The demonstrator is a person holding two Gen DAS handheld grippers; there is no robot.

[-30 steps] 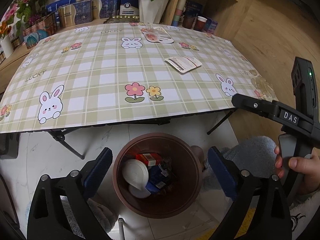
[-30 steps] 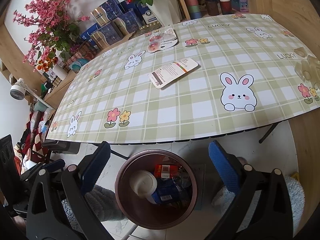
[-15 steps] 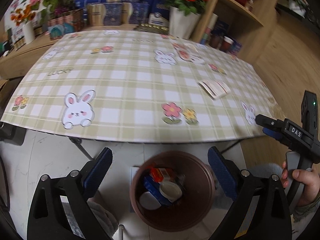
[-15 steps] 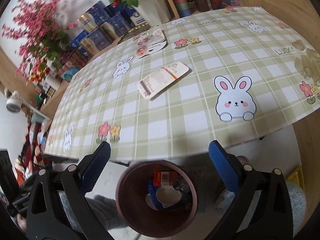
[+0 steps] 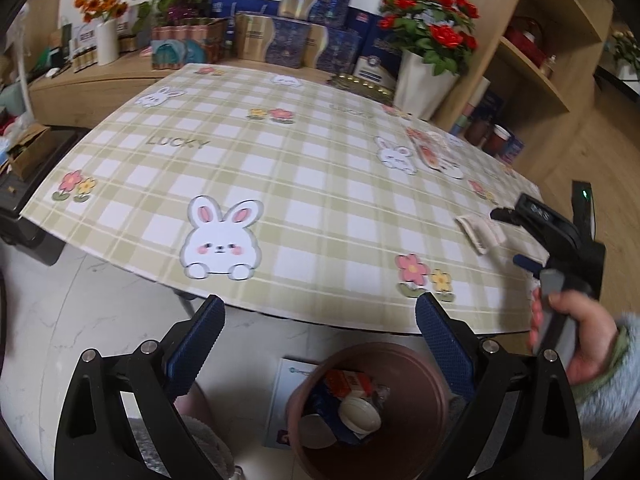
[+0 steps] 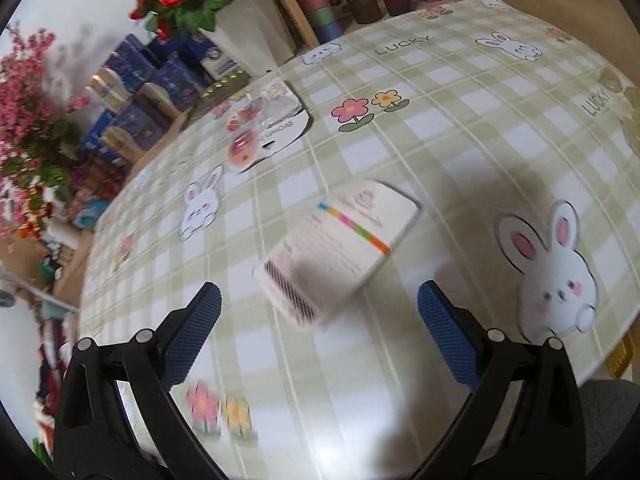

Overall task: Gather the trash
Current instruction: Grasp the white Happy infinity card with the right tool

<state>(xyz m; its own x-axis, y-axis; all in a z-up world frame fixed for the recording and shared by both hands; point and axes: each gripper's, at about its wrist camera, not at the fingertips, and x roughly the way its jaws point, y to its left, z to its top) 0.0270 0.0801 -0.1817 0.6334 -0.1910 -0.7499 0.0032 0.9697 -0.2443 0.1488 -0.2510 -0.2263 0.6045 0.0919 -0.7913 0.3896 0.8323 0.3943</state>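
Just ahead of my right gripper (image 6: 319,322), flat on the checked tablecloth (image 6: 460,152), lies the white card packet (image 6: 340,248) with the coloured stripe, between the lines of the two wide-spread jaws, which hold nothing. My worry is that it lies so flat: I judge the pads could skate over it or push it along the slick cloth rather than get under an edge, and a pinch might catch the cloth too. Farther back sits a second piece, the clear blister pack (image 6: 266,128). My left gripper (image 5: 320,336) hangs equally wide and empty beyond the table edge, over the brown bin (image 5: 420,420) on the floor, which already has litter in it.

Motion blur smears the packet's print, so I cannot read it or judge its thickness. From the left camera the right gripper (image 5: 516,236) covers part of the packet (image 5: 478,234), and the bin's near rim is cut off.
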